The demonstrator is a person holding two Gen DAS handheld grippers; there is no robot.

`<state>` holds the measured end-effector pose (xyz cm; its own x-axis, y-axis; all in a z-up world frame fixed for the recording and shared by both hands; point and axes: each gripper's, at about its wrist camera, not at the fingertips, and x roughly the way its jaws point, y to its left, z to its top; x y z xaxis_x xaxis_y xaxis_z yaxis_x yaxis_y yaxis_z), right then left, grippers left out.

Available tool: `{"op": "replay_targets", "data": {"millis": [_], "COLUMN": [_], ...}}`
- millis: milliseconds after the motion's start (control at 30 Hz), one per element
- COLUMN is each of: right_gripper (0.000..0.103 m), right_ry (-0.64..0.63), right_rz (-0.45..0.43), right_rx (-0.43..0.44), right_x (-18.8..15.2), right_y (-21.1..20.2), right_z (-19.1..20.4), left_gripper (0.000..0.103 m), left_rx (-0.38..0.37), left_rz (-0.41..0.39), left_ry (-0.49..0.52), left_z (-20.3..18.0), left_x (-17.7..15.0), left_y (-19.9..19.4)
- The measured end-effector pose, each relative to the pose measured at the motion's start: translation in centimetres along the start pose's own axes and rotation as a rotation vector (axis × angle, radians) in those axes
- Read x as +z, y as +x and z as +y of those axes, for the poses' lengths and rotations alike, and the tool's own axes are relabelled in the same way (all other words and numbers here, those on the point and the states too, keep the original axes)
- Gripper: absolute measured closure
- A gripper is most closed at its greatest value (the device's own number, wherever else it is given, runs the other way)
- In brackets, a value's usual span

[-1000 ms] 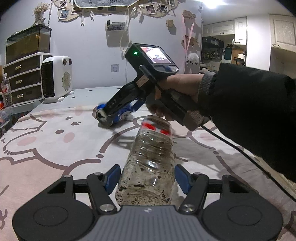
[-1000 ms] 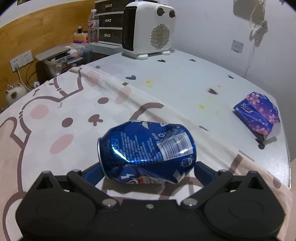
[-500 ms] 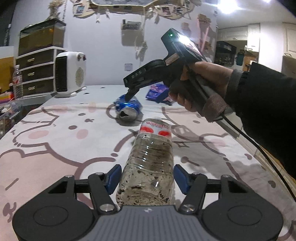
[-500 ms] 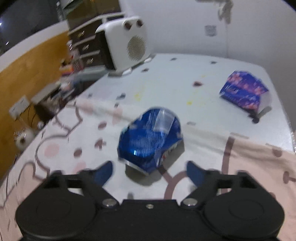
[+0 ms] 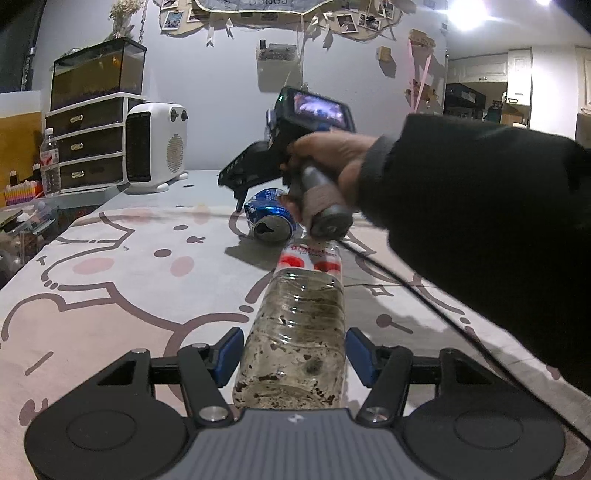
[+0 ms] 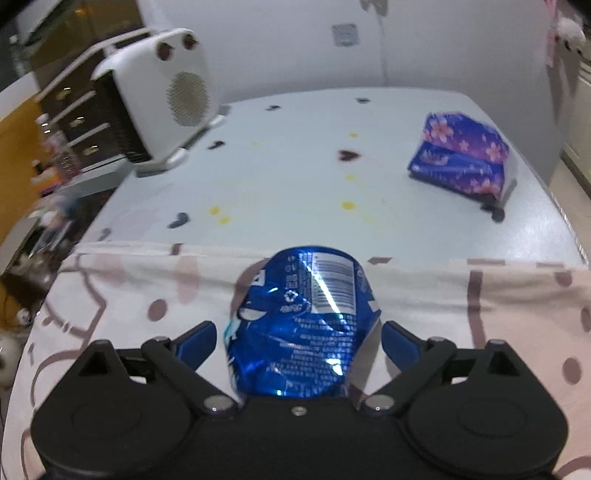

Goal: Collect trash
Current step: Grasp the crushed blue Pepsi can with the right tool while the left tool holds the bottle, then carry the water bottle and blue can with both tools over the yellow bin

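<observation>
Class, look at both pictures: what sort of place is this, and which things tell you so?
Probably a lived-in home: a white fan heater and dark storage drawers beside a cartoon-print tablecloth, photos strung along the wall.

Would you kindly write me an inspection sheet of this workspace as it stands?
Surface: table half under a cartoon-print cloth.
Job's things: crushed blue can and dirty plastic bottle, both lying on the cloth.
Clutter: purple tissue pack.
Grippers: left gripper shut on the bottle; right gripper jaws opening, the can between them, pads apart from it.
Cables: black cable trailing from the right handle.
Surroundings: white heater, drawer unit, fish tank.
</observation>
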<state>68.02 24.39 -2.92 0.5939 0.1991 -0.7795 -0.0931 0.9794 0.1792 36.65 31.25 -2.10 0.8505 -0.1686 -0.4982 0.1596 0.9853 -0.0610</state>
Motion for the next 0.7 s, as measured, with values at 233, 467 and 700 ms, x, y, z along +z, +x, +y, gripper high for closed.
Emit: {"op": "replay_targets", "data": {"millis": [233, 467, 700], "right_gripper": [0.015, 0.022, 0.023], "right_ry": [-0.055, -0.083, -0.129], "right_rz": [-0.004, -0.056, -0.088], "right_rx": [0.045, 0.110, 0.160], "right_x": [-0.6, -2.1, -6.1], "right_y": [-0.7, -7.6, -15.3], "right_z": [-1.7, -6.9, -11.7], "left_gripper": [0.042, 0.043, 0.043], "left_rx": [-0.005, 0.002, 0.009], "left_rz": [-0.001, -0.002, -0.004], "left_ry": [-0.035, -0.040, -0.035], "left_z": [0.5, 0.4, 0.4], "left_x": [0.0, 0.0, 0.0], "left_y": [0.1, 0.1, 0.1]}}
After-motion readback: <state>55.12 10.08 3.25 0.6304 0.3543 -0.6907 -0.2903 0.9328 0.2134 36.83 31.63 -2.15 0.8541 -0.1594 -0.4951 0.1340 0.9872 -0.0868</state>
